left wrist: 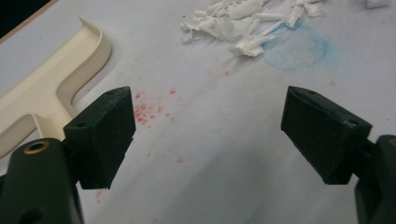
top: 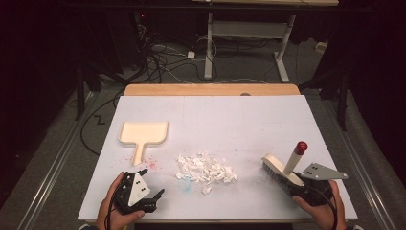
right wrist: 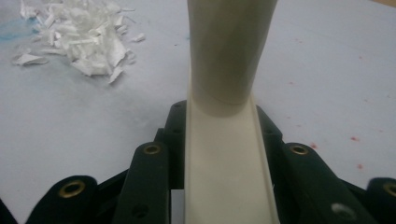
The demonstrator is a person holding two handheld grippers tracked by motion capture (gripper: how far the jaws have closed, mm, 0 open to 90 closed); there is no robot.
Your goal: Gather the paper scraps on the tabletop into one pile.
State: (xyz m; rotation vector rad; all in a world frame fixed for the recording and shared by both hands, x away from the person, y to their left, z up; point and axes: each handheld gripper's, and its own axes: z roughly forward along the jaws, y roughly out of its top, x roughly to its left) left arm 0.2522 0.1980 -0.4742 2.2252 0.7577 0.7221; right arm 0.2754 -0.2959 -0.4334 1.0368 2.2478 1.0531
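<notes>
A cream hand brush (top: 280, 167) with a red-tipped handle (top: 300, 146) stands near the table's front right. My right gripper (top: 294, 184) is shut on its cream back (right wrist: 224, 163), and the handle (right wrist: 229, 46) rises just ahead of the jaws. A heap of white paper scraps (top: 206, 168) lies at the front middle, left of the brush; in the right gripper view the scraps (right wrist: 79, 37) are at upper left. A cream dustpan (top: 143, 134) lies flat at the left. My left gripper (top: 153, 183) is open and holds nothing, just in front of the dustpan's handle (left wrist: 28, 126).
A white sheet (top: 239, 120) covers the table, with a wooden edge (top: 210, 89) at the back. Red specks (left wrist: 147, 112) and a blue stain (left wrist: 294, 49) mark the sheet near the scraps (left wrist: 238, 23). Cables and desk legs lie on the floor beyond.
</notes>
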